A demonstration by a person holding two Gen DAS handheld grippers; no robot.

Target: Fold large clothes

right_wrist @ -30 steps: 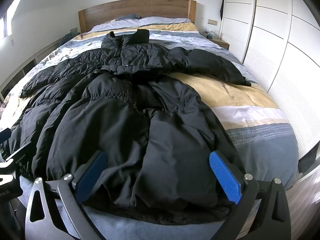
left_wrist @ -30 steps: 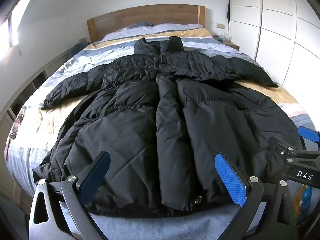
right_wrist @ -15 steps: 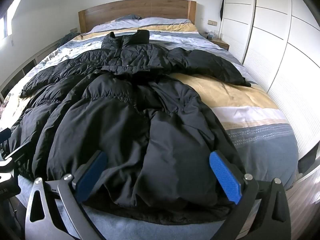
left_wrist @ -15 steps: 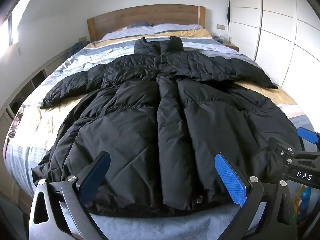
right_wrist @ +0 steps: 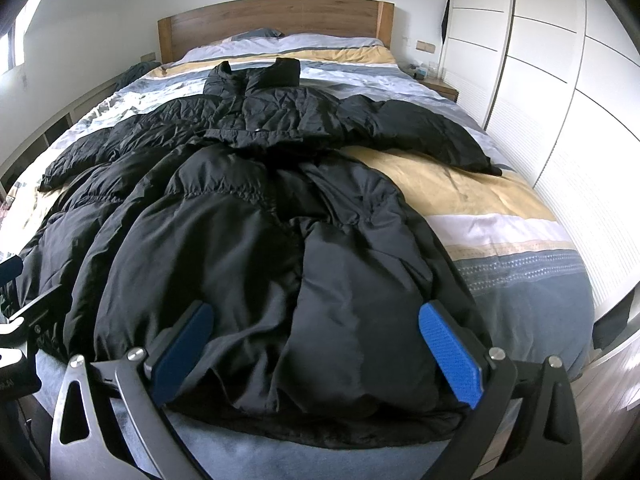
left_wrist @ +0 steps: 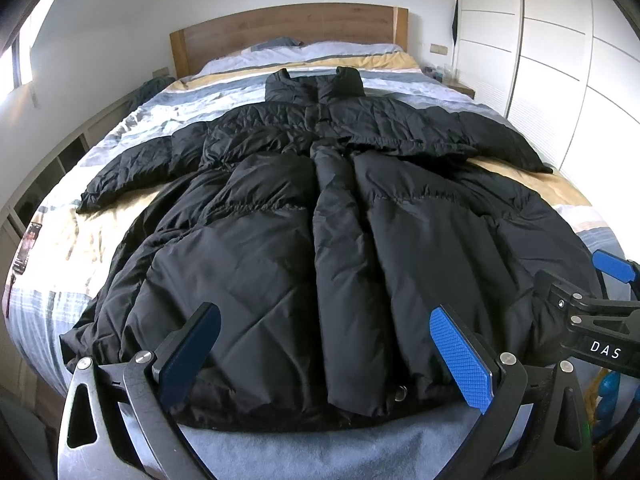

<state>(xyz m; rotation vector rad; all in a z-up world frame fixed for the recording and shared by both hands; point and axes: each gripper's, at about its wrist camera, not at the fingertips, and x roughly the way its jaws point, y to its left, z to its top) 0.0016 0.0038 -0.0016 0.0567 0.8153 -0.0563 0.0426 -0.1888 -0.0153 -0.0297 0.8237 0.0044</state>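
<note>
Because folding needs a flat start, the black puffer coat lies face up on the bed, sleeves spread, hem nearest. The left tongs and right tongs hover released over the hem. The coat's back is hidden.

Coat flat on bed, collar toward headboard.

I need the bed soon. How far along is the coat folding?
Done: the coat lies spread flat on the bed, sleeves out. In hand: nothing; the left gripper and right gripper are open above the hem. Left: every fold, sleeves and body.
</note>
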